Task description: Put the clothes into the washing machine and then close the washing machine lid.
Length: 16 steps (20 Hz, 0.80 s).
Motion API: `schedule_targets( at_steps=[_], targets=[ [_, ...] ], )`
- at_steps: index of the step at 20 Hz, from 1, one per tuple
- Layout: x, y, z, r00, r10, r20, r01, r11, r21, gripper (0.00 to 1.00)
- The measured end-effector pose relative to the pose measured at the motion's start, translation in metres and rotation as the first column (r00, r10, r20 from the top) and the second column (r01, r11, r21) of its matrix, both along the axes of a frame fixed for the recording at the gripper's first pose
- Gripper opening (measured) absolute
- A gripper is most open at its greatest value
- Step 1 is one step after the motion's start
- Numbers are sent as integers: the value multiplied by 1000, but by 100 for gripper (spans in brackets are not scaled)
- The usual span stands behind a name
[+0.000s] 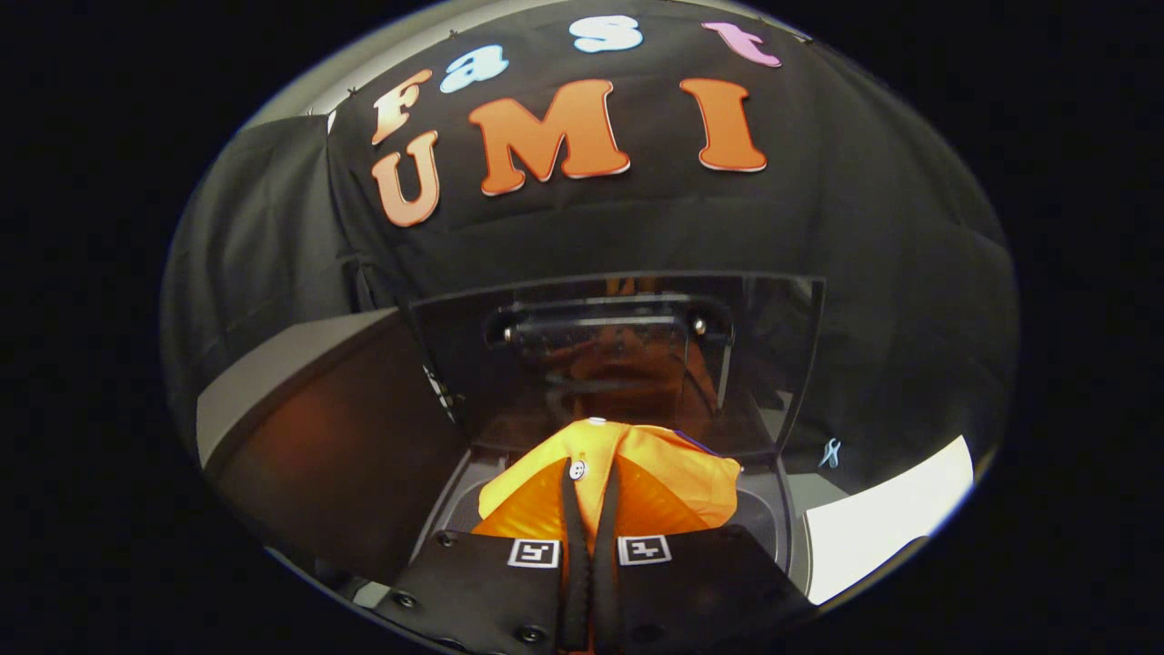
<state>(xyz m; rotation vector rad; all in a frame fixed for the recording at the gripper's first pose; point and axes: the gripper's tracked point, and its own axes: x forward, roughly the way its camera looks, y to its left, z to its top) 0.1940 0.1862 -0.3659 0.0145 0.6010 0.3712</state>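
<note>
An orange garment [668,482] with white buttons bunches up just ahead of my fingers, hanging over the washing machine's opening [773,523]. My gripper [591,473] is shut on the garment, with both fingers pressed close together through the cloth. Beyond it the machine's glass lid [618,364] stands upright and open, and it reflects the orange cloth. The lid's dark handle [605,327] sits near its upper part. The drum below is hidden by the garment and my gripper body.
A dark panel with a pale top edge [300,409] rises to the left of the machine. A white surface [882,523] lies to the right. Black booth cloth hangs behind the lid.
</note>
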Motion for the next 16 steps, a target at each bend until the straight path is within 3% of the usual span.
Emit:
schedule_targets(
  at_steps=[10, 16],
  targets=[
    [-20, 31, -100, 973, 39, -228, -52, 997, -53, 10],
    [-23, 15, -159, 914, -61, -400, 16, 993, -117, 10]
  ],
)
